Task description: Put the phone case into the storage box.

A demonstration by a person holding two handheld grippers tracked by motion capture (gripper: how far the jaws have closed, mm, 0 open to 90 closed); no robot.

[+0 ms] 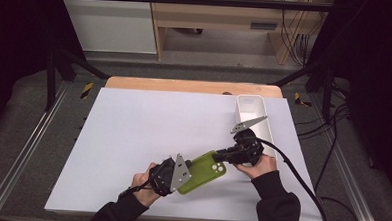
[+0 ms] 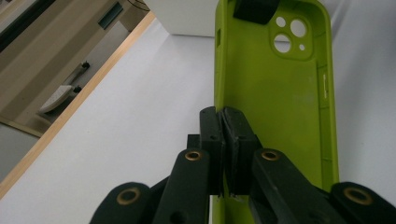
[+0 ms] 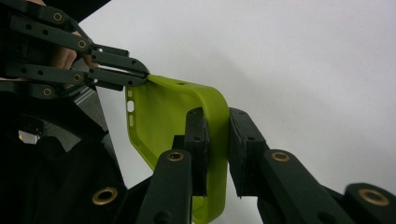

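The left tool [image 1: 185,173] hides the green phone case's [image 1: 206,172] near end.

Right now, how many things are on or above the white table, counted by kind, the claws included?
Green phone case: 1
White bin: 1
Claws, both shut on the case's edges, left claw and right claw: 2
Total: 4

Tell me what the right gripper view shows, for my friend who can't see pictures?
Two black tongs pinch the curved edge of a lime-green phone case held above a white table. At the upper left, the other tongs grip the case's far end.
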